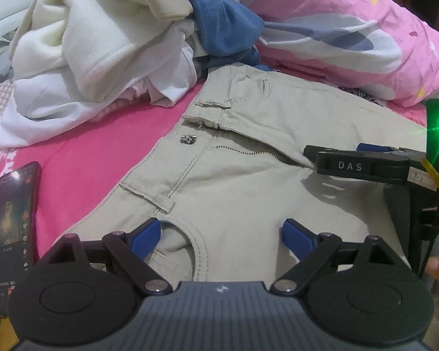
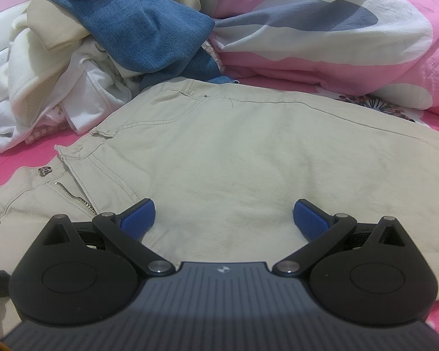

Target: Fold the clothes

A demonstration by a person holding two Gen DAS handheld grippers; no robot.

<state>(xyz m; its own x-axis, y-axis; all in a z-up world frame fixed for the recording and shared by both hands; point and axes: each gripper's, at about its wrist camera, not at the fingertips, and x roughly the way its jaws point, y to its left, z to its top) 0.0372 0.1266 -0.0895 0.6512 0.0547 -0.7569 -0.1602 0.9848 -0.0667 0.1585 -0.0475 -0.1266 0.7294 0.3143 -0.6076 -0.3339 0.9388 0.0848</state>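
Left wrist view | trousers [image 1: 248, 152] lying flat under left gripper [image 1: 221, 235], jaws standing apart | right gripper [image 2: 224, 219] hovering over trousers, jaws standing apart, empty

Beige trousers [image 2: 234, 152] spread flat on pink bed, fly unzipped — unfolded clothes pile [image 2: 102, 44] behind

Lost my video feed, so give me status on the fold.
Left gripper open, right gripper open, both empty over the khaki trousers. Trousers flat, fly unzipped, not yet folded. Phone lies beside the waistband; clothes pile behind.
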